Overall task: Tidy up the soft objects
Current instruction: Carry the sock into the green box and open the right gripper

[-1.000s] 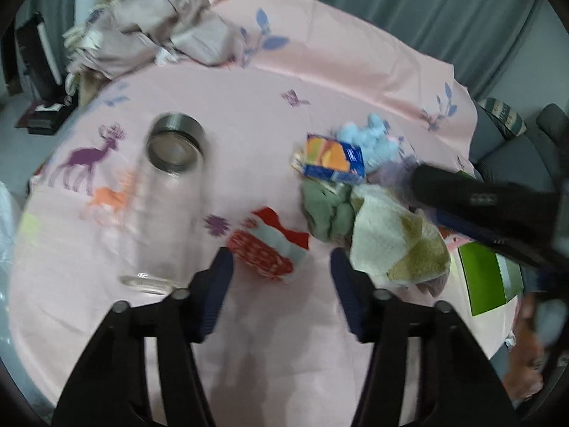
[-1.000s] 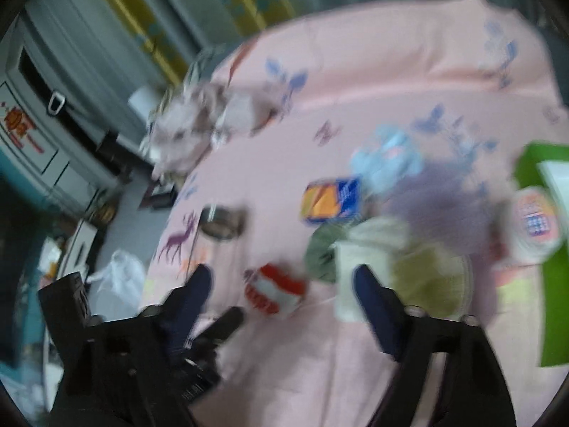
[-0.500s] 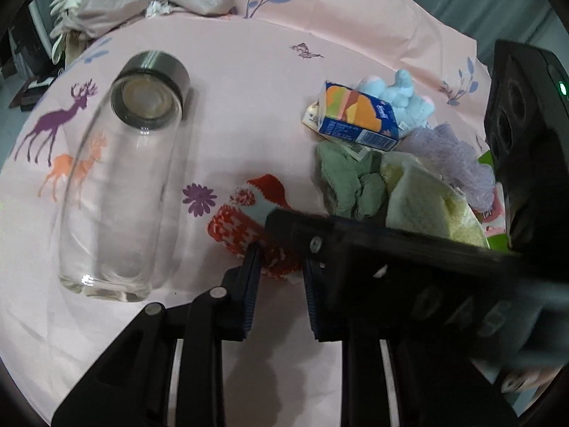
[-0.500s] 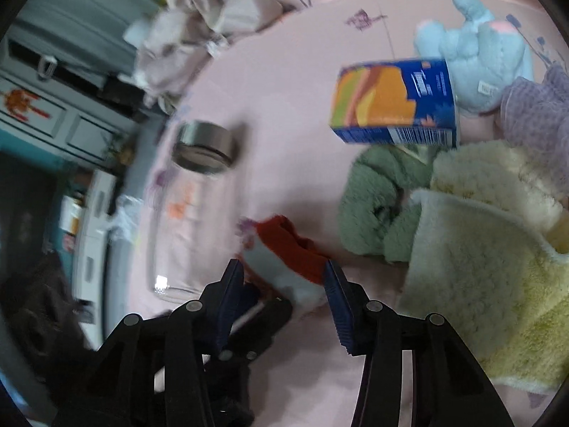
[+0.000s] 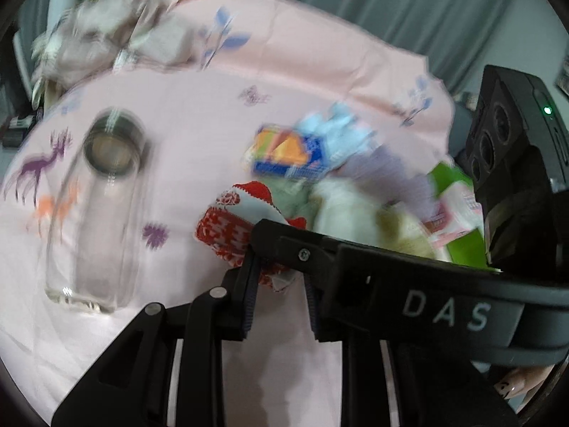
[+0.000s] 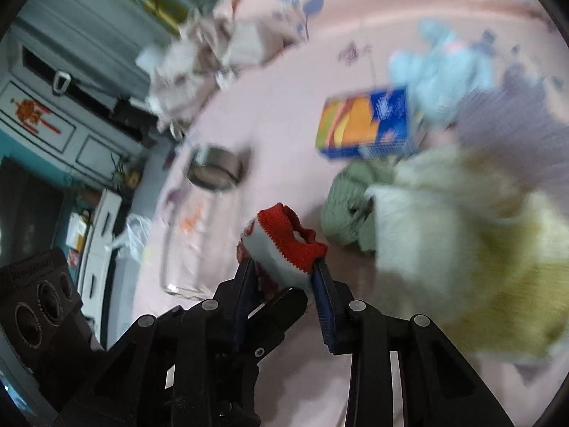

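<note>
Pinching the red-and-white knit sock (image 6: 284,238) from both sides, we have both tongs on it: left gripper (image 5: 279,277) clamped on its lower edge, right gripper (image 6: 284,284) with jaws closing, pads already against the fabric. Sock sits on the pink tablecloth (image 5: 199,135), just beside the clear glass jar (image 5: 96,213) lying on its side. Behind the sock: green cloth (image 6: 348,206), juice carton (image 6: 366,124), blue plush toy (image 6: 441,67), cream-yellow towel (image 6: 462,242). Both views are blurred.
</note>
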